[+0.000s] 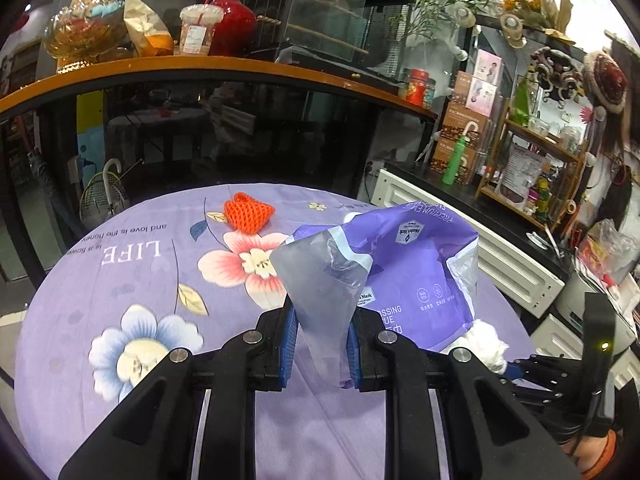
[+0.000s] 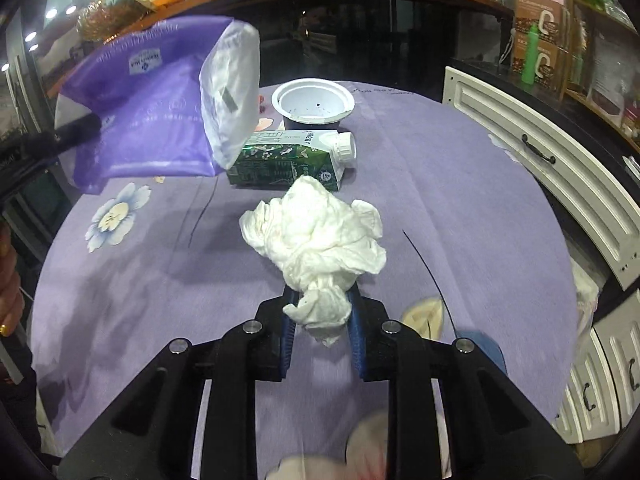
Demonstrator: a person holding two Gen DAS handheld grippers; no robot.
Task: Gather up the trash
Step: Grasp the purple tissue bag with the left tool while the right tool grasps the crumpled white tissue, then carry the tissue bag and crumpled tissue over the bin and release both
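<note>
A round table draped in a purple floral tablecloth (image 1: 132, 264). Behind its far edge, a curved wooden shelf (image 1: 200, 70) carries a red vase (image 1: 230, 12), a lidded plastic cup (image 1: 199, 30) and a glass bowl (image 1: 82, 34). White cabinets (image 2: 532, 168) line the right side.

Purple tissue wrapper (image 1: 416, 280): thin glossy plastic film, part clear, crinkled. Crumpled tissue wad (image 2: 320, 240): soft matt white paper; drink carton (image 2: 292, 158): glossy printed card with ribbed white plastic cap; cup (image 2: 313, 101): smooth white plastic. Tablecloth (image 1: 132, 280): matt printed purple cloth; fruit net (image 1: 248, 213): orange foam mesh.
</note>
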